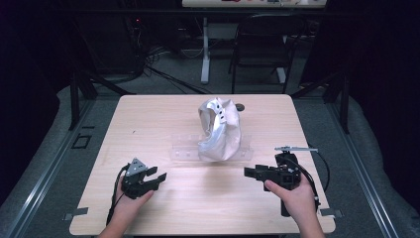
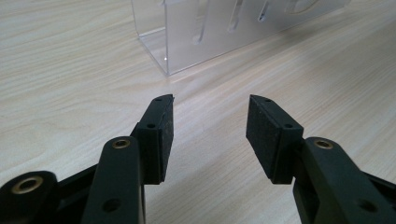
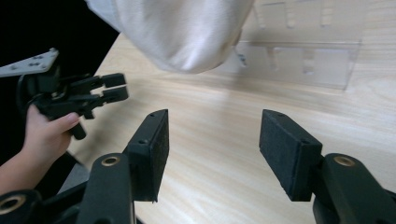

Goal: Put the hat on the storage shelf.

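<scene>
High view: the cap (image 1: 219, 130), pale and crumpled, sits on a clear stand (image 1: 184, 148) at the table's (image 1: 148, 119) centre, likely propped there so its sides can be reached from both flanks. The left gripper (image 1: 161, 177) rests at about 7 o'clock from the cap, jaws spread and empty, aimed toward 2 o'clock. The right gripper (image 1: 247, 172) lies at about 5 o'clock, pointing toward 9 o'clock, gripping nothing. Both hands sit low on the table, well apart from the cap, which reads as a ready pose ahead of a reach

Left gripper view: the pads (image 2: 164, 135) stand wide apart with bare wood between them. The stand's corner (image 2: 163, 56) is at 12 o'clock, near but not touching, so this side seems lined up on the stand's end

Right gripper view: its jaws gape wide, nothing between them. The cap's rounded underside (image 3: 182, 37) hangs at 12 o'clock over the stand (image 3: 303, 65); the other gripper (image 3: 114, 87) shows at 10 o'clock, held in a hand (image 3: 44, 133), also parted
</scene>
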`<state>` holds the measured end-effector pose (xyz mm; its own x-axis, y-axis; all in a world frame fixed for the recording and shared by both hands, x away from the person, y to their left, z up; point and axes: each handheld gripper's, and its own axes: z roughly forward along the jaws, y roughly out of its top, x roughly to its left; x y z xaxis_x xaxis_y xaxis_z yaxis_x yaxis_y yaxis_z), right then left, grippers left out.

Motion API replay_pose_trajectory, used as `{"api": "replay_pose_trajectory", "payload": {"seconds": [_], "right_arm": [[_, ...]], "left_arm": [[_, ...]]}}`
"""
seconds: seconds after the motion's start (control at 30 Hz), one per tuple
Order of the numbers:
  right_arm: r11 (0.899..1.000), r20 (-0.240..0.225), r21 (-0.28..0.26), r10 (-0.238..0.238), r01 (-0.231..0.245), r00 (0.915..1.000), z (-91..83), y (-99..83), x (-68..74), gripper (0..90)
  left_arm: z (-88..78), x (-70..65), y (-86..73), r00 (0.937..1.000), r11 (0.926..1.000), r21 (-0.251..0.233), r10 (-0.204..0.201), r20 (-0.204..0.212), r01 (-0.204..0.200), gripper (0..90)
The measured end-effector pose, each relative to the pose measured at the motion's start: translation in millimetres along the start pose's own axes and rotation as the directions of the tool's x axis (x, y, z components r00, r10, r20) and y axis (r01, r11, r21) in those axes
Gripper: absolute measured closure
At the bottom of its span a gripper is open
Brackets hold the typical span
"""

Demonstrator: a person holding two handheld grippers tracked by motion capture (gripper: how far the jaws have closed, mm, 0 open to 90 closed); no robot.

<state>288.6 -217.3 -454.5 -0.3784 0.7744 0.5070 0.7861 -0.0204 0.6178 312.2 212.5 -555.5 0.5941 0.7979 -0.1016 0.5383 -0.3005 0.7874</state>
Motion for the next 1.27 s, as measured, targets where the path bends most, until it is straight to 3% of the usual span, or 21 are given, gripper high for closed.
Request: {"api": "replay_pose_trajectory", "payload": {"seconds": [0.2, 0.57, 1.07, 1.27], "right_arm": [[0.999, 0.02, -0.021, 0.043, -0.042, 0.9989, 12.1, -4.3, -15.0, 43.1], [0.995, 0.025, -0.069, 0.074, -0.072, 0.9969, 35.1, -14.1, -29.2, 43.3], [0.995, 0.027, -0.075, 0.066, -0.064, 0.9974, 46.3, -19.8, -33.3, 43.3], [0.992, 0.01, -0.107, 0.061, -0.06, 0.9981, 44.9, -19.6, -35.7, 43.2]], "left_arm": [[1.5, -1.0, -0.2, 0.9999, 0.9999, 0.004, 0.011, -0.001, -0.011, 52.2], [1.5, -1.2, -0.4, 0.9999, 0.9999, 0.002, 0.017, -0.004, -0.017, 51.7], [3.4, -3.1, -1.0, 0.9999, 0.9999, 0.001, 0.016, 0.001, -0.016, 51.2], [4.9, -9.2, 1.2, 0.9991, 0.9991, -0.003, 0.042, -0.004, -0.042, 49.9]]}}
